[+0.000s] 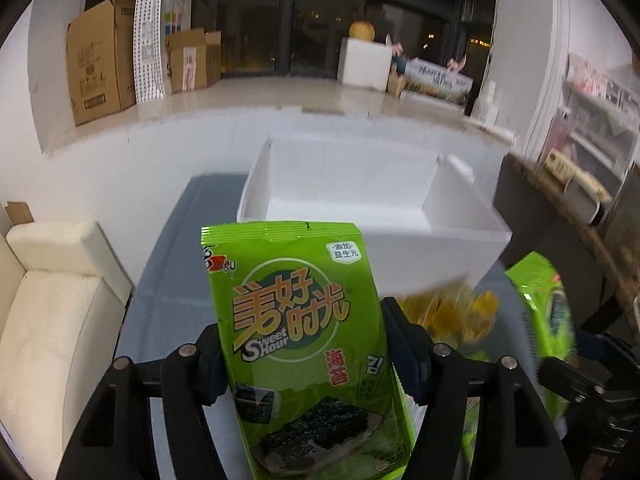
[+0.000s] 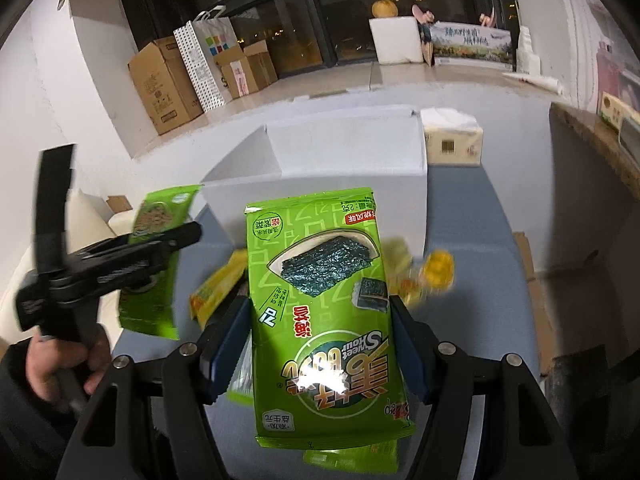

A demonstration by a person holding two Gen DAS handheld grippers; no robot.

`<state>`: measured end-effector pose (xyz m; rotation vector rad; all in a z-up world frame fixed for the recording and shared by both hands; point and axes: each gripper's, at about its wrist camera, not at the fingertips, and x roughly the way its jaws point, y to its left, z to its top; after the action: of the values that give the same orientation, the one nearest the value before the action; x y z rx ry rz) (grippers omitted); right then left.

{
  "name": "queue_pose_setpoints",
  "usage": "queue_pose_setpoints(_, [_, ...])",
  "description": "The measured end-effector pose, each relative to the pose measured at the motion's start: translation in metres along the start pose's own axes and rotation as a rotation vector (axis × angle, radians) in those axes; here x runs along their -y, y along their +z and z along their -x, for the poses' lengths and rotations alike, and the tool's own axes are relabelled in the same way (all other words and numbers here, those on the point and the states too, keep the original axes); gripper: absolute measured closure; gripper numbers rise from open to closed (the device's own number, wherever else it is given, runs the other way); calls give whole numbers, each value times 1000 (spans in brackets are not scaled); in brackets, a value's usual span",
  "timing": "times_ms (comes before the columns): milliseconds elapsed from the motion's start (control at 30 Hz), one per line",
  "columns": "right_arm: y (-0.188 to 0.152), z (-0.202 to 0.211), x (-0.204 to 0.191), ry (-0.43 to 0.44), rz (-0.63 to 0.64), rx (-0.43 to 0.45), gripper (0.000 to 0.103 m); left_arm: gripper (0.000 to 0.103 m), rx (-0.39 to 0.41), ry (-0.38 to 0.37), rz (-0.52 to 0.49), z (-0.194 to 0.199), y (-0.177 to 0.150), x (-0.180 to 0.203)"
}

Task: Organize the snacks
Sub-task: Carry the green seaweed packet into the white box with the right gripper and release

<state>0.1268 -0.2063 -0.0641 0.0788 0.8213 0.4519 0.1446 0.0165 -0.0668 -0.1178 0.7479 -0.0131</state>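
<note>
The left claw (image 1: 302,354) is clamped on a green seaweed snack packet (image 1: 304,336), which is held upright between the two dark fingers with its printed front facing the camera and its sealed top edge toward the far side. In the right wrist view the right claw (image 2: 320,340) is likewise closed on a second green seaweed packet (image 2: 324,320), held with its print upside down, the picture of the seaweed sheets lying at the far end. Beyond both packets an open white box (image 1: 360,200) is seen standing on the blue-grey desk (image 1: 176,280), its inside split by a white divider. Blurred yellow snack packets (image 2: 436,272) are lying on the desk between the held packet and the box, just to the right, and another yellow packet (image 2: 216,288) lies to the left of it. In the right wrist view the left claw (image 2: 160,240) is visible at the left with its green packet (image 2: 160,216), the person's hand (image 2: 60,364) gripping the handle below. A tissue pack (image 2: 452,136) is set just beside the far right corner of the box. Cardboard cartons (image 1: 100,60) are stacked against the far wall on the floor, and a cream sofa (image 1: 52,320) is seen at the near left.
</note>
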Motion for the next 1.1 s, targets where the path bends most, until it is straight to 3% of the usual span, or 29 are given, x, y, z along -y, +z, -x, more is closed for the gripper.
queue_pose_setpoints(300, [115,-43,17,-46,-24,79,31,31,88,-2,-114,-27,107,21])
queue_pose_setpoints(400, [142,-68,29,-55,-83,44,31,31,74,9,-143,-55,138,21])
queue_pose_setpoints(500, [161,-91,41,-24,-139,36,29,31,41,-60,-100,-79,149,12])
queue_pose_setpoints(533, [165,-97,42,-20,-145,36,28,24,26,-66,-86,-88,149,9])
queue_pose_setpoints(567, [169,-103,44,-3,-156,42,21,6,16,-55,-82,-94,150,7])
queue_pose_setpoints(600, [171,-107,46,5,-174,52,6,0,4,-31,-80,-101,150,4])
queue_pose_setpoints(633, [171,-107,49,-7,-198,62,0,0,12,-27,-77,-102,147,3])
queue_pose_setpoints(733, [169,-101,56,29,-226,102,0,0,8,-31,-55,-106,139,-9])
queue_pose_setpoints(933, [149,-67,56,3,-181,192,0,0,2,-26,-35,-97,119,-26])
queue_pose_setpoints(1100, [114,-33,50,-2,-149,161,0,0,15,-12,-95,-64,83,-14])
